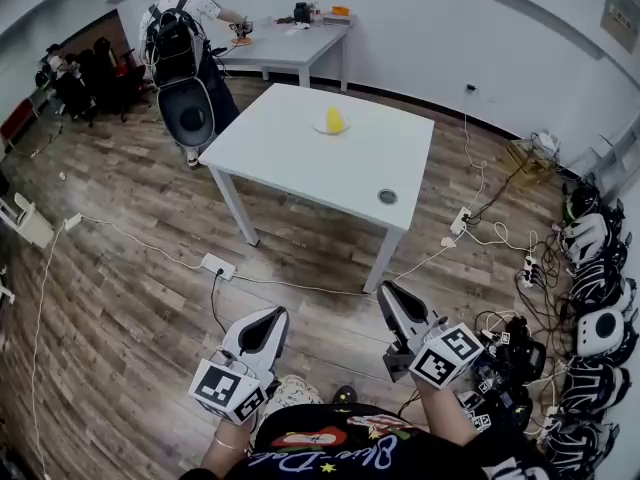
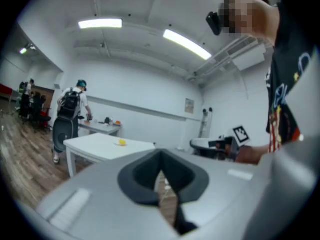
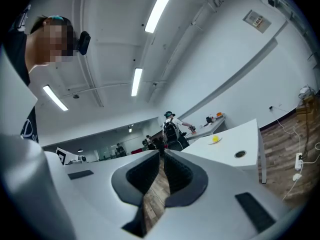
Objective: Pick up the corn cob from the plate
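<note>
A yellow corn cob lies on a small white plate near the far side of a white table. Both grippers hang low over the wooden floor, well short of the table. My left gripper is shut with nothing between its tips, and my right gripper is shut and empty as well. In the left gripper view the closed tips point toward the table and the corn cob. In the right gripper view the closed tips sit left of the table, with the corn cob small and far off.
A round cable hole sits at the table's near right corner. A person with a backpack stands at a second table behind. A power strip and cables cross the floor. Several headsets are piled along the right wall.
</note>
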Demonstrator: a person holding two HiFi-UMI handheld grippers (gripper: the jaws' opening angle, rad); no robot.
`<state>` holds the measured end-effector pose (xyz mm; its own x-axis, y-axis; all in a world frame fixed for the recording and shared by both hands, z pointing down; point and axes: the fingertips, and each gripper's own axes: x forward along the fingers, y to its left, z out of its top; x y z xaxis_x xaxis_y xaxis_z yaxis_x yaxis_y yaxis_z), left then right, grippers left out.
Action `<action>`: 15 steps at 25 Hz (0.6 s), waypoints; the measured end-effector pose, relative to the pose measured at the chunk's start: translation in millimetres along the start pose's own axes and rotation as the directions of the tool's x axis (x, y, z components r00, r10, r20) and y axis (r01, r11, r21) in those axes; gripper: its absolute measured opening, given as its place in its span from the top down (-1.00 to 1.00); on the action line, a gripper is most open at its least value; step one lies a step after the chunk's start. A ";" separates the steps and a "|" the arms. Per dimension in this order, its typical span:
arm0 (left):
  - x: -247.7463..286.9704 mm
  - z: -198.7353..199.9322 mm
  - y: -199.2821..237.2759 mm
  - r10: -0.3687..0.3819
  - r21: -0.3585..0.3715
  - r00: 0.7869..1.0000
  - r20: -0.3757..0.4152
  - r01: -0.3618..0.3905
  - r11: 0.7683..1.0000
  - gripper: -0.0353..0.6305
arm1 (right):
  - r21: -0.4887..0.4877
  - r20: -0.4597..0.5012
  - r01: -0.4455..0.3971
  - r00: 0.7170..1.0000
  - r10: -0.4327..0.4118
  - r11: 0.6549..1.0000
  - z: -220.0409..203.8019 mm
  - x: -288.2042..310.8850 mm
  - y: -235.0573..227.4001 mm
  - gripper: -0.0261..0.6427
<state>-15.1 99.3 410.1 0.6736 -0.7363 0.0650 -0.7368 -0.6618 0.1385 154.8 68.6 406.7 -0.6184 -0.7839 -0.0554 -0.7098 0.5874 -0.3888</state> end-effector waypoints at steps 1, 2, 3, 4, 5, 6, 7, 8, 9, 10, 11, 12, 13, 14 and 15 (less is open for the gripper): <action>7.7 -0.1 13.5 0.007 -0.013 1.000 0.004 -0.007 1.000 0.91 | 0.002 -0.007 0.000 1.000 0.000 1.000 0.0 13.9 -7.0 0.87; 16.9 0.9 28.0 0.013 -0.021 1.000 0.010 -0.013 1.000 0.91 | 0.001 -0.013 -0.001 1.000 0.001 1.000 0.7 28.5 -14.1 0.87; 28.0 2.7 43.9 0.017 -0.023 1.000 0.016 -0.017 1.000 0.91 | -0.003 -0.019 -0.003 1.000 0.003 1.000 2.0 44.5 -21.7 0.87; 40.8 4.7 61.1 0.018 -0.023 1.000 0.021 -0.017 1.000 0.91 | -0.009 -0.022 -0.002 1.000 0.002 1.000 3.9 61.9 -29.8 0.87; 54.8 7.0 79.2 0.012 -0.019 1.000 0.024 -0.011 1.000 0.91 | -0.019 -0.022 0.003 1.000 -0.004 1.000 6.6 80.6 -38.2 0.87; 69.8 10.4 98.0 0.000 -0.013 1.000 0.028 0.000 1.000 0.91 | -0.033 -0.016 0.015 1.000 -0.015 0.999 10.6 100.3 -46.9 0.87; 85.4 15.1 117.0 -0.014 -0.007 0.999 0.032 0.015 1.000 0.91 | -0.051 -0.008 0.031 0.999 -0.032 0.998 15.6 120.4 -55.8 0.87; 100.9 20.6 135.9 -0.030 0.000 0.999 0.037 0.030 1.000 0.91 | -0.073 0.001 0.050 0.999 -0.050 0.996 20.8 140.4 -64.4 0.87; 115.8 26.2 154.6 -0.044 0.006 0.998 0.040 0.044 0.999 0.91 | -0.095 0.006 0.065 0.998 -0.064 0.993 25.4 159.8 -72.3 0.87; 130.4 31.6 173.3 -0.058 0.011 0.998 0.039 0.057 0.998 0.91 | -0.113 0.009 0.073 0.997 -0.073 0.991 29.3 179.2 -79.6 0.87; 144.7 36.9 192.2 -0.071 0.015 0.997 0.035 0.070 0.997 0.91 | -0.120 0.012 0.078 0.997 -0.077 0.990 33.2 199.0 -86.5 0.87; 158.7 42.4 210.9 -0.085 0.019 0.996 0.031 0.084 0.996 0.91 | -0.118 0.018 0.083 0.997 -0.081 0.990 37.4 219.0 -93.7 0.87; 171.8 48.0 228.4 -0.100 0.022 0.995 0.029 0.100 0.995 0.91 | -0.113 0.027 0.093 0.996 -0.091 0.989 41.8 238.3 -101.3 0.87; 184.0 53.4 244.2 -0.117 0.026 0.993 0.029 0.116 0.993 0.91 | -0.110 0.038 0.110 0.994 -0.107 0.988 46.1 256.4 -109.3 0.87; 195.4 58.0 258.4 -0.134 0.030 0.991 0.029 0.133 0.991 0.91 | -0.111 0.048 0.133 0.991 -0.128 0.985 50.3 272.9 -117.6 0.87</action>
<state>-77.3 -223.8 401.3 0.7643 -0.6446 0.0174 -0.6419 -0.7579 0.1165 86.5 -224.5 391.1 -0.5051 -0.8616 -0.0493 -0.8188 0.4965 -0.2881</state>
